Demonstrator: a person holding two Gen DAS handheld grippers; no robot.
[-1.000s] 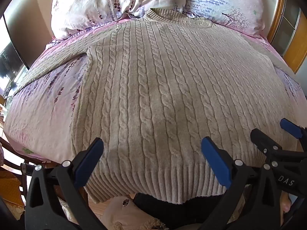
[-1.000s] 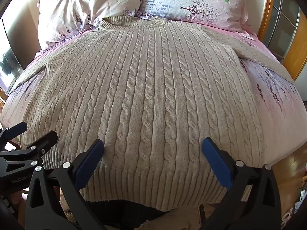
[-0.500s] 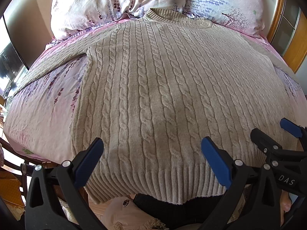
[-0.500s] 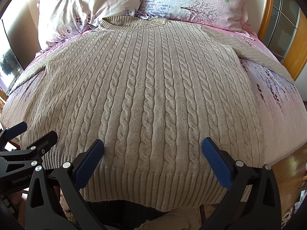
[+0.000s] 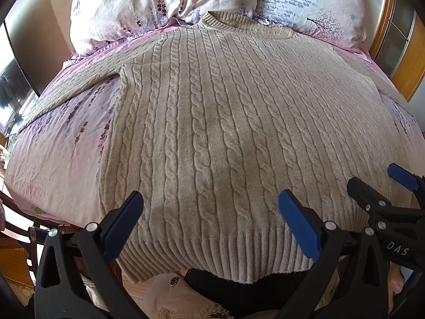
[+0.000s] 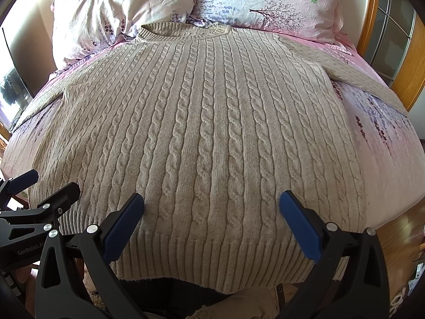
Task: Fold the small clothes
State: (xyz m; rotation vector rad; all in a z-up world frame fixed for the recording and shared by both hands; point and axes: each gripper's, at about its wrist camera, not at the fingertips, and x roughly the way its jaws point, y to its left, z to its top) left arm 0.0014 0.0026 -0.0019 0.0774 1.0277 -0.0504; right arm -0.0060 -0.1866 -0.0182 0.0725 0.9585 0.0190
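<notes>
While the beige cable-knit sweater (image 5: 225,133) lies flat on the pink floral bedsheet (image 5: 58,159), the left gripper (image 5: 211,220) hovers spread apart above its ribbed hem; the right gripper (image 6: 211,220) likewise gapes, empty.

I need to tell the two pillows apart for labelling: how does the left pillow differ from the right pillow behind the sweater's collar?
The left pillow is paler, with sparse dark purple sprigs; the right pillow shows rows of blue-violet marks, a dark tree and a green leaf. The left pillow looks more crumpled and slumped; the right pillow lies smoother. Both are pinkish, floral, and sit at the head of the bed behind the sweater collar.
</notes>
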